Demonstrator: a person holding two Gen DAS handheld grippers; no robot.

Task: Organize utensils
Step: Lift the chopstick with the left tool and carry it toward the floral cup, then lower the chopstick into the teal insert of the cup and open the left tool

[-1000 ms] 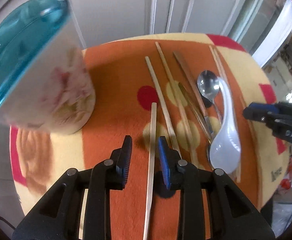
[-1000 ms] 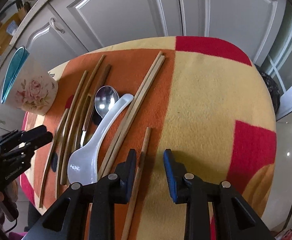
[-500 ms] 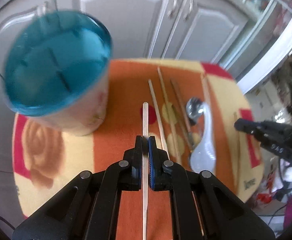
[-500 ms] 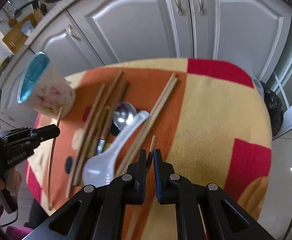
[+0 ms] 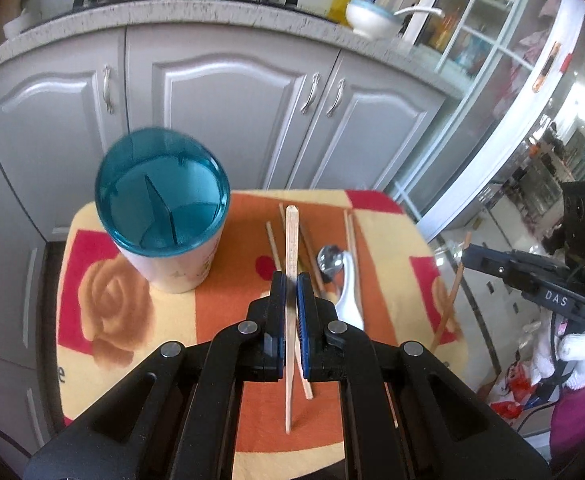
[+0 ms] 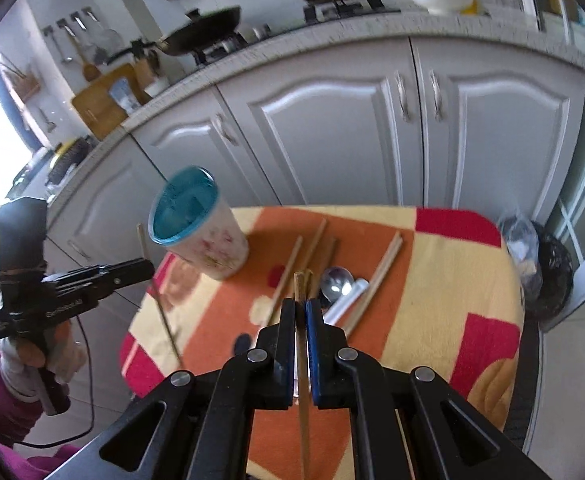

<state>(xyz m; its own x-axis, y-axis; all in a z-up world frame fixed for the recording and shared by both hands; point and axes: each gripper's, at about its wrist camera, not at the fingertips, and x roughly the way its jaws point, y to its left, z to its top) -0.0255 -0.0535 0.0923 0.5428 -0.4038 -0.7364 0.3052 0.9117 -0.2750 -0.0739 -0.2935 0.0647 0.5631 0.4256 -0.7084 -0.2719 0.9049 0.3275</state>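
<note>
Between the left gripper's (image 5: pixel 288 294) blue pads, in the left wrist view, a pale chopstick (image 5: pixel 291 236) is pinched tight and lifted clear of the table (image 5: pixel 104 320), its tip pointing ahead of the tool. Ahead and to the left of the fingers stands the holder cup (image 5: pixel 164 216) with its teal divided mouth facing up; bare cloth lies between cup and gripper. Just ahead and right lie more chopsticks (image 5: pixel 348 232), a metal spoon (image 5: pixel 329 258) and a white spoon (image 5: pixel 350 300), close together. Far right, past the table edge, the right gripper (image 5: pixel 466 256) hangs in the air, clamped on a brown chopstick (image 5: pixel 452 292).

From the right wrist view, the right gripper (image 6: pixel 301 312) is closed on that brown chopstick (image 6: pixel 301 336), raised above the cloth. Directly ahead lie the loose chopsticks (image 6: pixel 384 264) and both spoons (image 6: pixel 336 282). Ahead-left stands the cup (image 6: pixel 200 236), near the table's left edge. Beyond that edge, the left gripper (image 6: pixel 150 270) holds its chopstick (image 6: pixel 154 280) nearly upright.
</note>
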